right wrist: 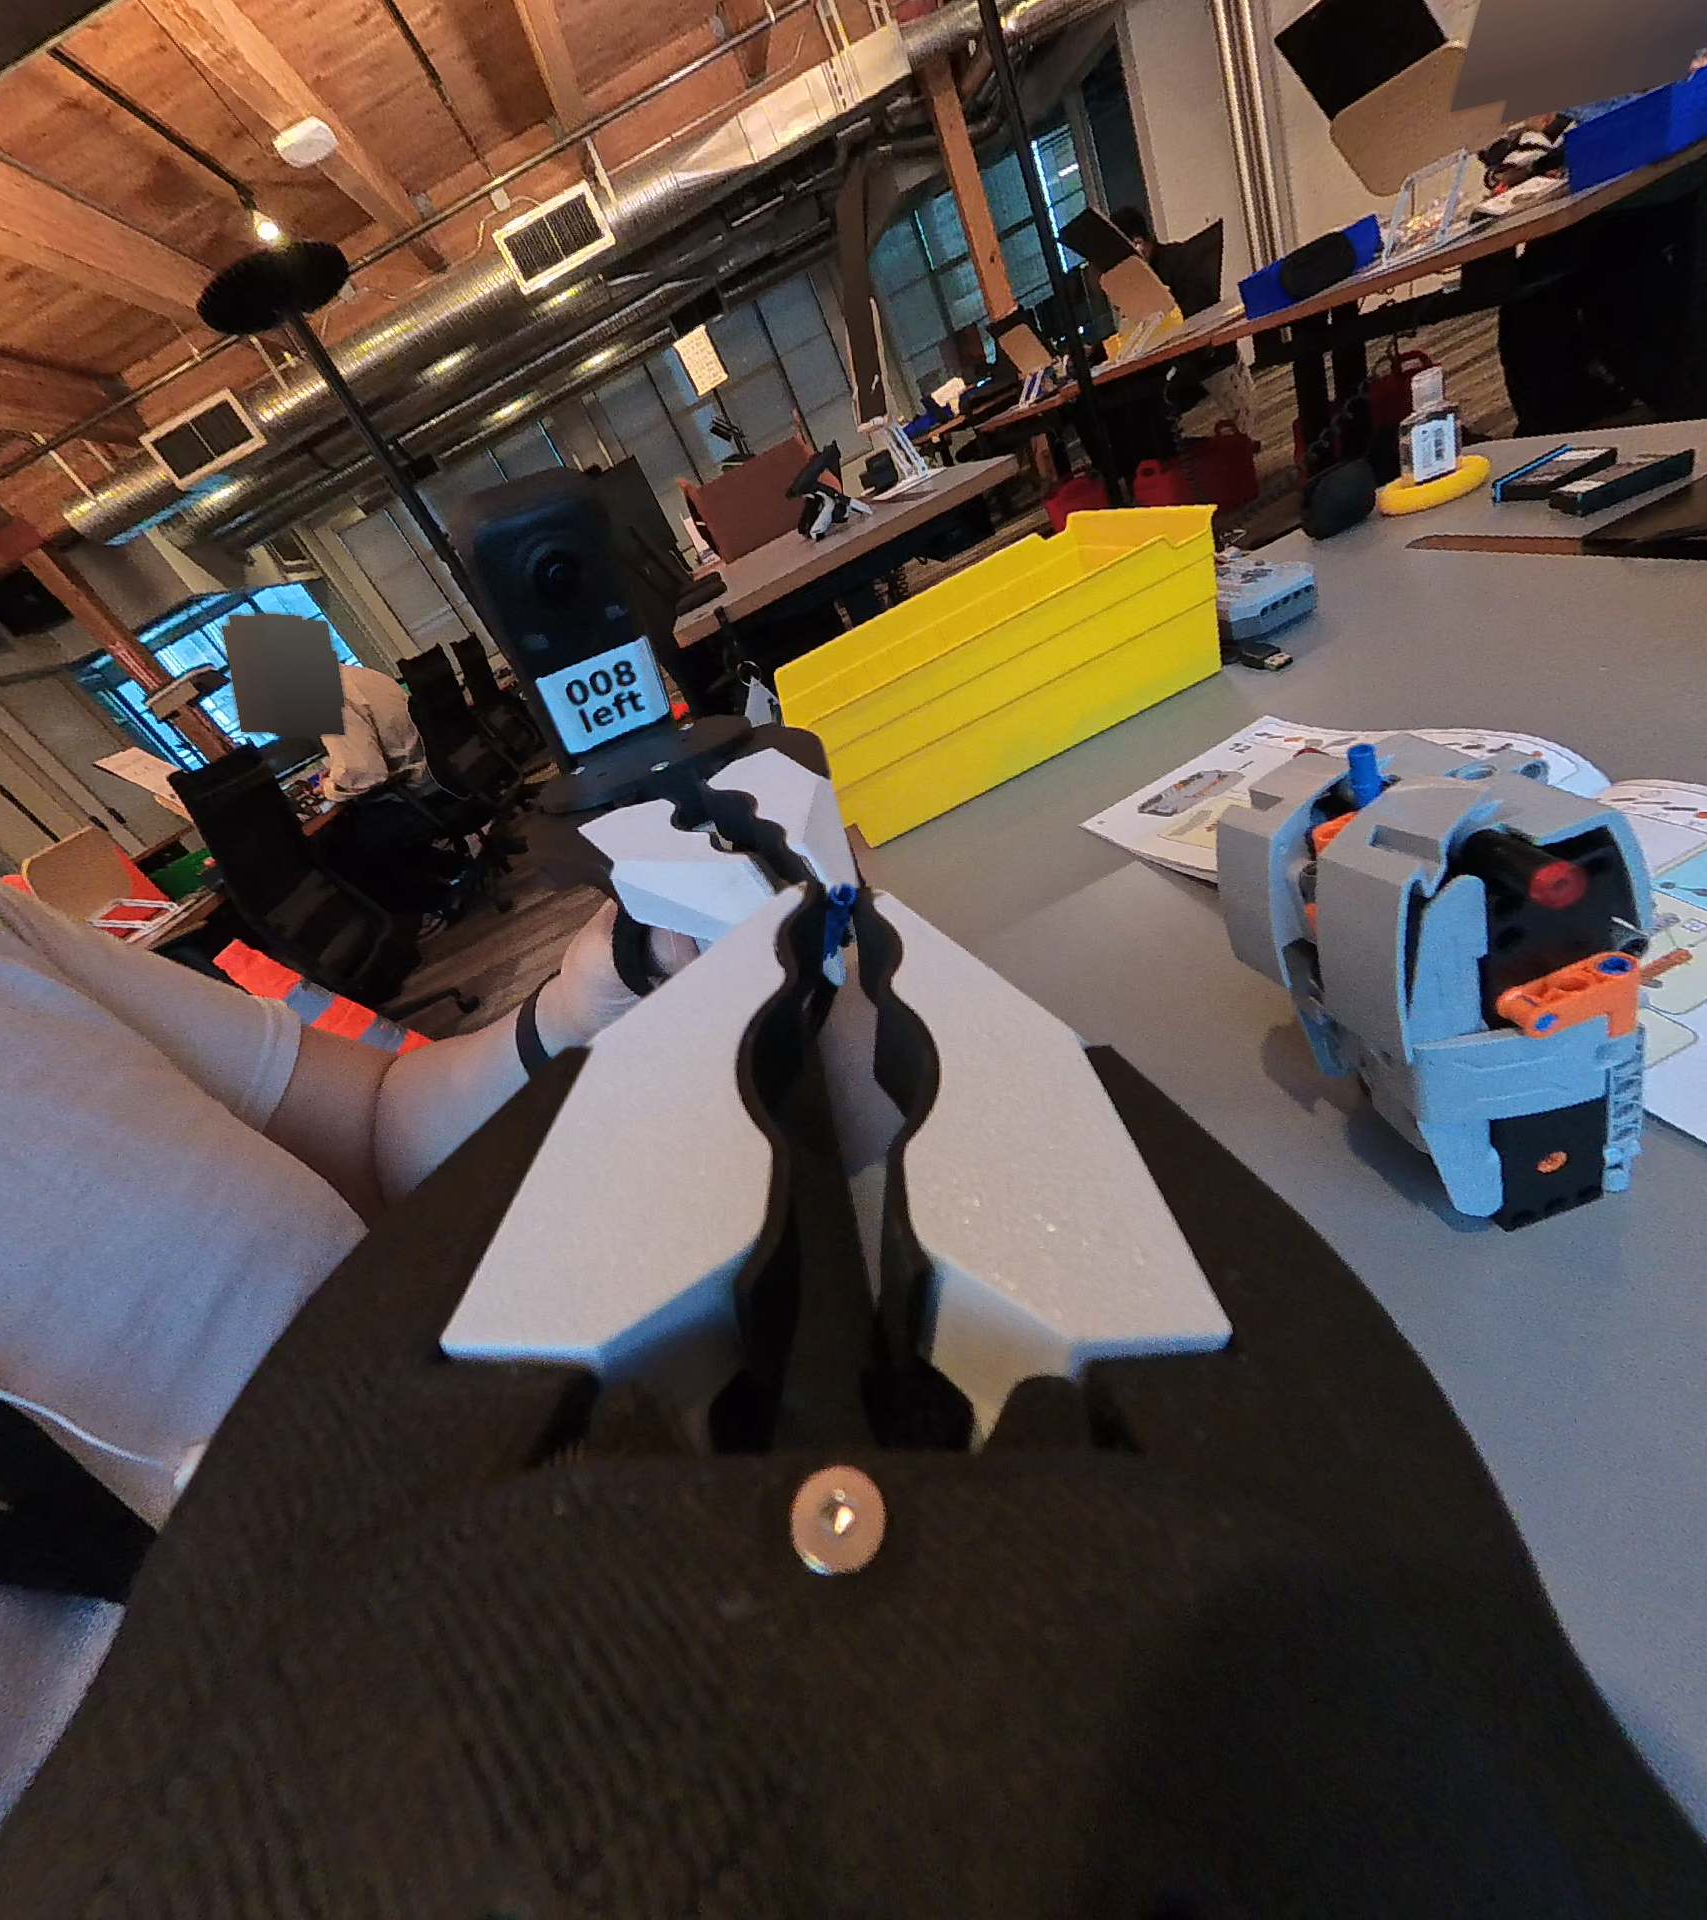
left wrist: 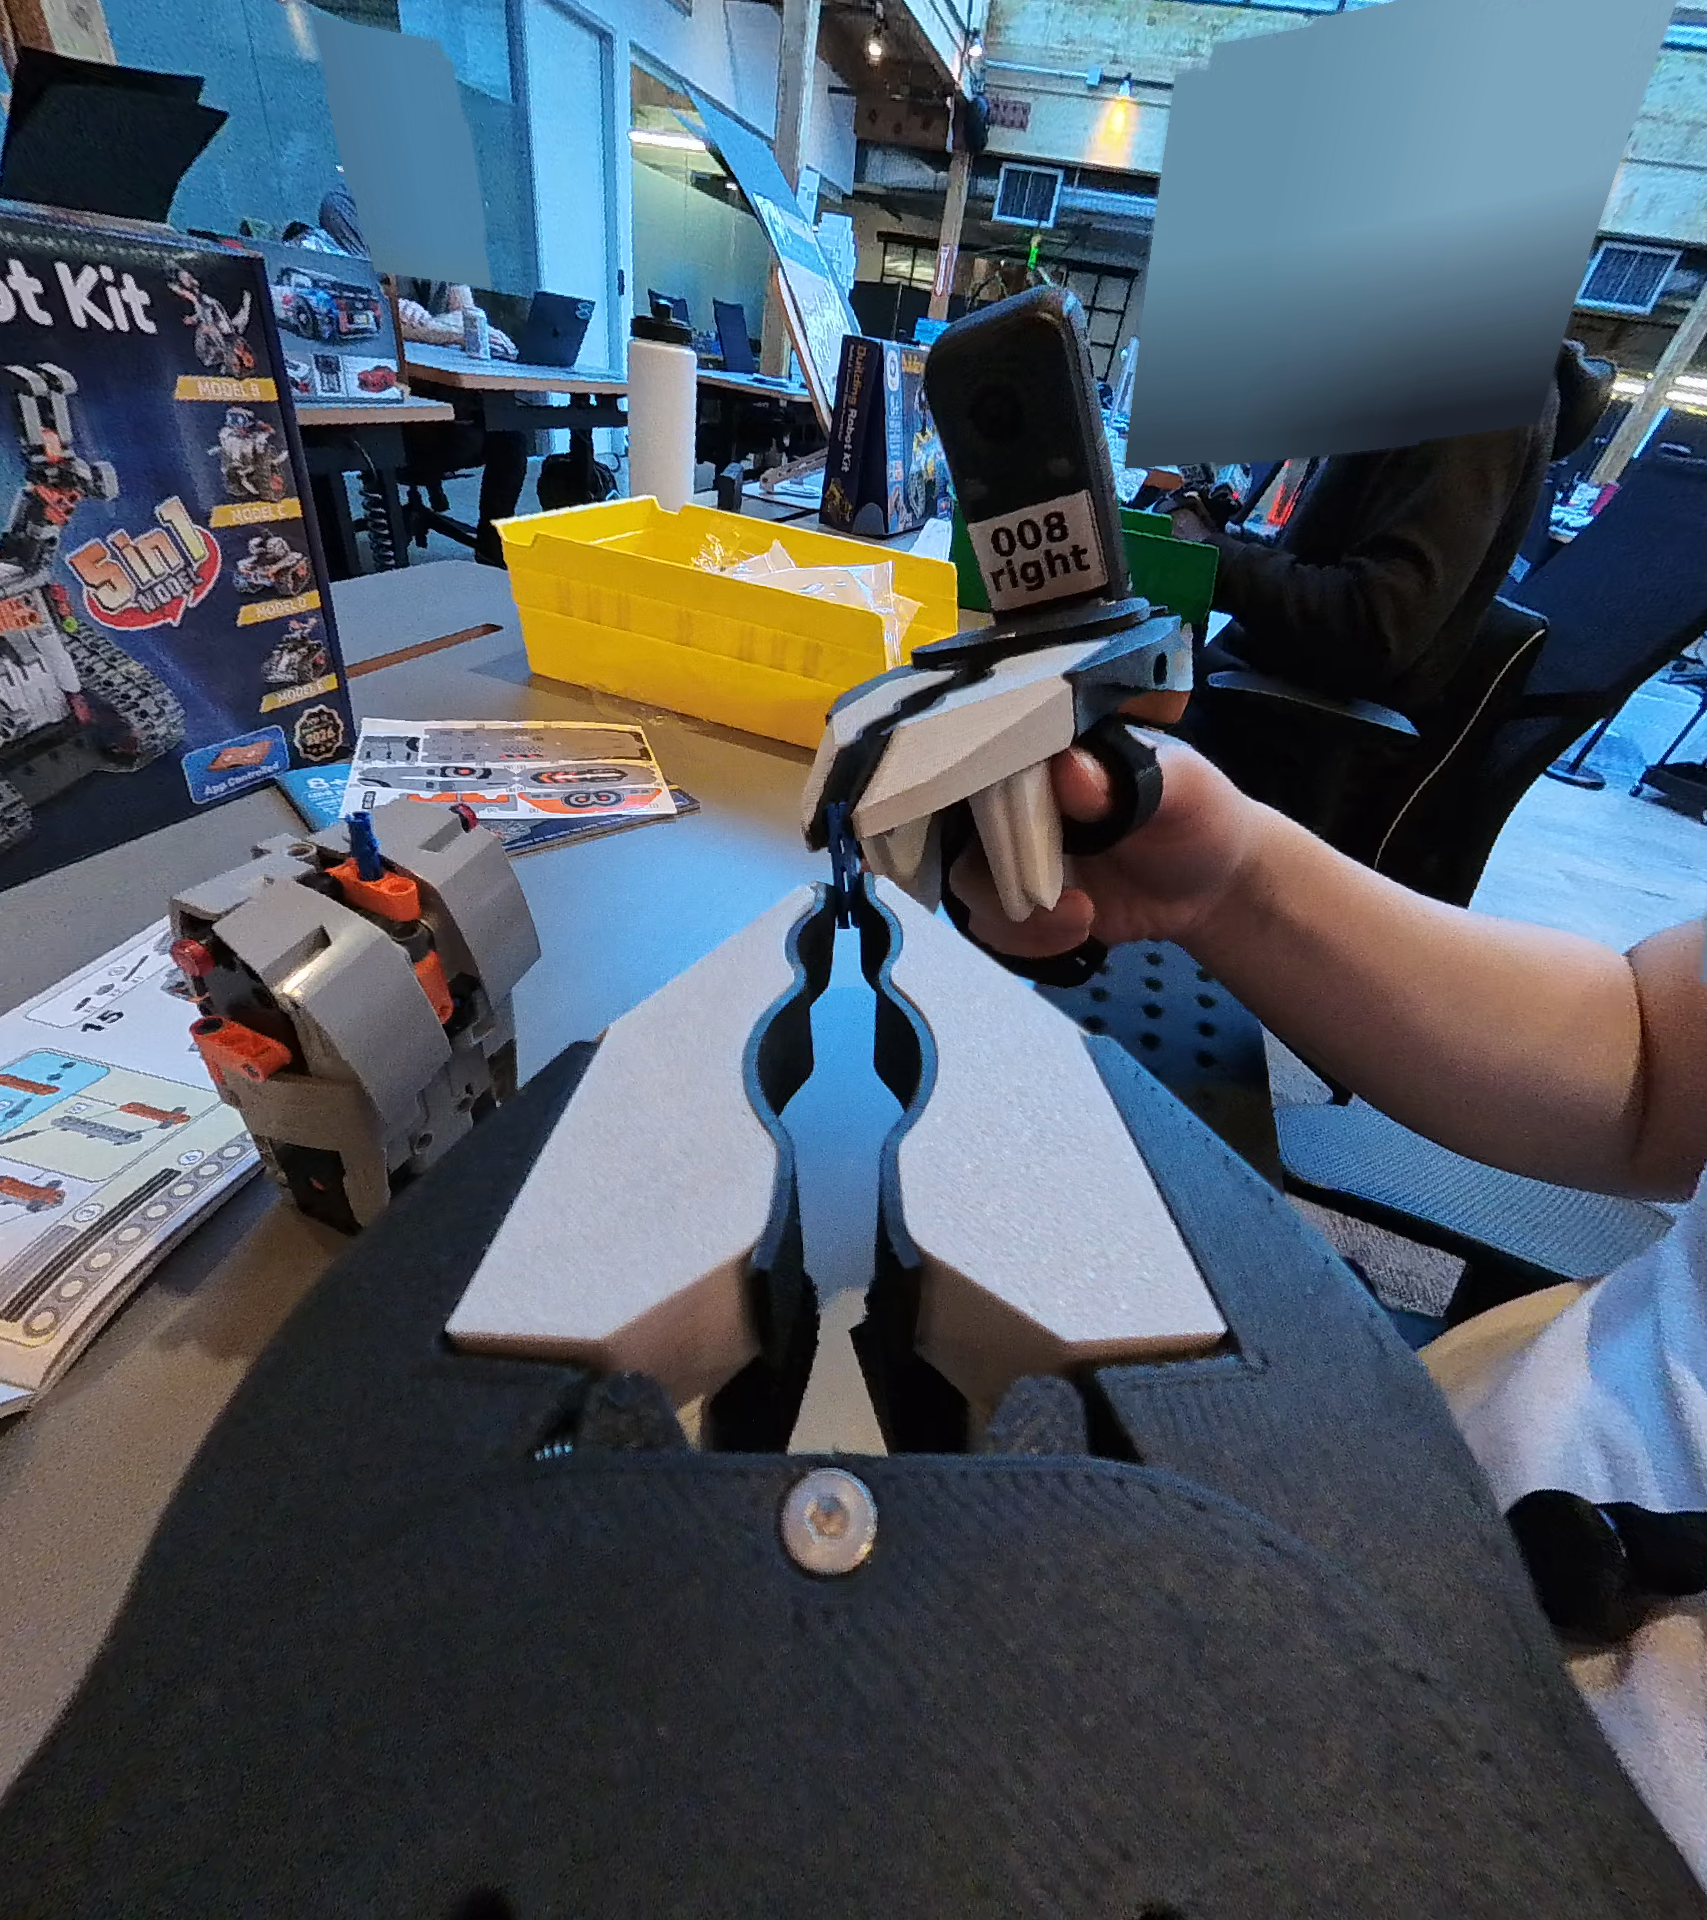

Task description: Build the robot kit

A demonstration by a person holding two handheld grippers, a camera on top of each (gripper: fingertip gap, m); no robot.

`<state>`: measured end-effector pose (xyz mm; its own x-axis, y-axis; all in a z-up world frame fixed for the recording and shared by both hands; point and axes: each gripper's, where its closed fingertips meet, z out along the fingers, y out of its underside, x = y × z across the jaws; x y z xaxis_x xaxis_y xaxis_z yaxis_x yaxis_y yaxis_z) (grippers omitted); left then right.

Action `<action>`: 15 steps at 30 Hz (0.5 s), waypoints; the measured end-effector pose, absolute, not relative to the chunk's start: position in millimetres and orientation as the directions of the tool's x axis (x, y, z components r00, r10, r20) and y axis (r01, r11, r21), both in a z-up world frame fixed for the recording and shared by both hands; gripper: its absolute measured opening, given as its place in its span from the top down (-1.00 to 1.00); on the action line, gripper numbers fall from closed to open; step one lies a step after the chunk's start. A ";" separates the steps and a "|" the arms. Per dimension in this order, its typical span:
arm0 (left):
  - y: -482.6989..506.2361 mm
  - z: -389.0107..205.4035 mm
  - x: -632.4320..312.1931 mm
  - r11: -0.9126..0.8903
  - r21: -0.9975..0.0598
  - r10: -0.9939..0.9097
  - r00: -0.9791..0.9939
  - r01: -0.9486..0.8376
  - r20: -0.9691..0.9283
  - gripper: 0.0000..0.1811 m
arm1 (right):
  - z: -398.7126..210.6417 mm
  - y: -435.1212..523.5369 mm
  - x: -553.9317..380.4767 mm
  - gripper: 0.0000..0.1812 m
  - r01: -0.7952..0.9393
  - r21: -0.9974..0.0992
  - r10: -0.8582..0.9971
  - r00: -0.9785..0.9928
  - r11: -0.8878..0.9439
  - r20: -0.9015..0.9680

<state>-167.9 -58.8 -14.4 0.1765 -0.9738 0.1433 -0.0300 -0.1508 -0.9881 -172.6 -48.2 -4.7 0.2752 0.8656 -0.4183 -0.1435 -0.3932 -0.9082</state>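
Two grippers are being held tip to tip above the grey table (right wrist: 1348,1351). One small blue pin (left wrist: 841,868) is being pinched by the left gripper (left wrist: 841,904) and the right gripper (right wrist: 833,920), both closed on it. It is best kept straight and squeezed gently.

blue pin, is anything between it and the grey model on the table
Nothing visible. The blue pin is pinched where the left hand-held gripper and right hand-held gripper meet tip to tip. Only bare table shows between it and the grey model.
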 end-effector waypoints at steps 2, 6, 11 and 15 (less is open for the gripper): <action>-57.5 -17.9 -165.4 -0.150 -0.987 -0.976 0.167 -0.050 0.140 0.98 | -7.9 -47.2 -170.5 0.98 -0.138 -0.903 0.861 0.274 -0.406 -0.429; -27.3 -23.1 -173.2 -0.130 -0.989 -0.959 0.262 -0.073 0.107 0.51 | -16.6 -29.7 -162.5 0.98 -0.162 -0.903 0.832 0.350 -0.399 -0.431; 28.0 -27.7 -196.9 -0.103 -0.984 -0.947 0.318 -0.148 0.051 0.36 | -7.6 3.4 -145.0 0.98 -0.191 -0.923 0.803 0.456 -0.334 -0.384; 43.6 -54.3 -193.2 -0.180 -0.946 -0.952 0.289 -0.269 0.099 0.67 | 3.7 27.3 -142.0 0.98 -0.098 -0.962 0.800 0.538 -0.255 -0.267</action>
